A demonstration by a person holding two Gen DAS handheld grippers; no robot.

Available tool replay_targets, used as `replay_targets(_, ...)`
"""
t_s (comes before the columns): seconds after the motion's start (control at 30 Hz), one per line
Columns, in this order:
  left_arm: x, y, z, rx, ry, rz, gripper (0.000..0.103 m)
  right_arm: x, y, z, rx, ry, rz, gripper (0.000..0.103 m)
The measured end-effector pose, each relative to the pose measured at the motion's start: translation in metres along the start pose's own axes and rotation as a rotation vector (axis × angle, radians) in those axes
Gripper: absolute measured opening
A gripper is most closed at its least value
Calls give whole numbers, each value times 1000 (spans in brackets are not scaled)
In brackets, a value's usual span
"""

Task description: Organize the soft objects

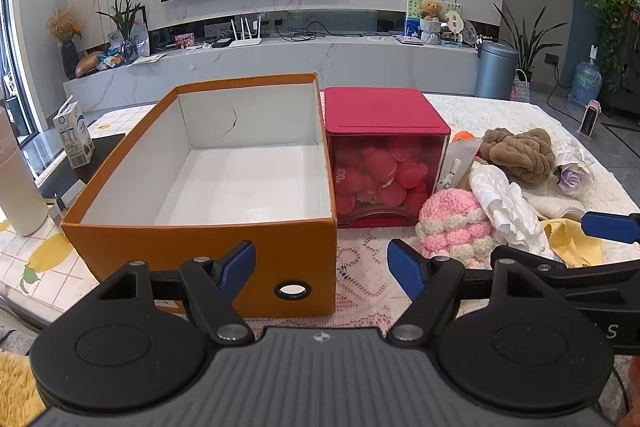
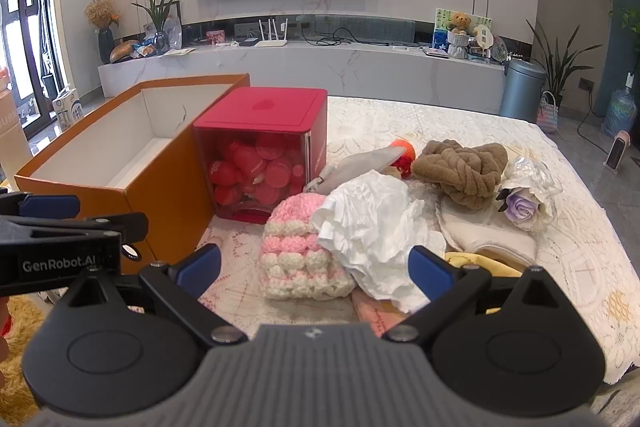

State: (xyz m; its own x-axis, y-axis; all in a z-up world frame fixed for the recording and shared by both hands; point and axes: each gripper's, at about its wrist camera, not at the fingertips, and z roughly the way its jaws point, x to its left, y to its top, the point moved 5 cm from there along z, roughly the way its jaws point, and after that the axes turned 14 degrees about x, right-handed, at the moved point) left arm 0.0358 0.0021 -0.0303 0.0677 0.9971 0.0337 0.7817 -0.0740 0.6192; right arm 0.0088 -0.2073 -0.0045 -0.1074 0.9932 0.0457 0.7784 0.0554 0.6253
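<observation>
Hat (image 2: 298, 251) lies just ahead of the right gripper (image 2: 316, 273), nearer than the left gripper (image 1: 321, 269); both jaws gape empty.

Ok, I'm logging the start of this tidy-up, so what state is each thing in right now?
Orange box: open, nothing inside.
Red container: lid on, full of red pieces.
Pink knit hat: on the table, untouched.
White tissue: crumpled, lying against the hat.
Brown yarn bundle: on the table.
Left tongs: open, holding nothing.
Right tongs: open, holding nothing.
</observation>
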Motion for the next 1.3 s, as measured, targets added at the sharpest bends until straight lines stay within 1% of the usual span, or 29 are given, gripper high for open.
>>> replay_targets(0.93, 2, -2, 2, 6, 7, 2, 88, 0, 0, 1, 0, -8, -6, 98)
replay_targets(1.03, 1, -1, 4, 25, -11, 6, 88, -1, 1, 0, 5, -13, -6, 98)
replay_targets(1.1, -6, 4, 5, 49, -49, 34, 88, -9, 3, -2, 23, -15, 5, 98)
replay_targets(1.13, -9, 7, 5, 53, -67, 47, 88, -17, 5, -3, 42, -31, 23, 98)
replay_targets(1.17, -13, 11, 5, 54, -77, 60, 89, -28, 8, -3, 57, -56, 51, 98)
replay_targets(1.23, -19, 18, 8, 66, -78, 75, 91, -53, 14, -9, 56, -92, 110, 98)
replay_targets(1.3, -24, 23, 12, 83, -112, 83, 91, -75, 20, -13, 65, -85, 155, 98)
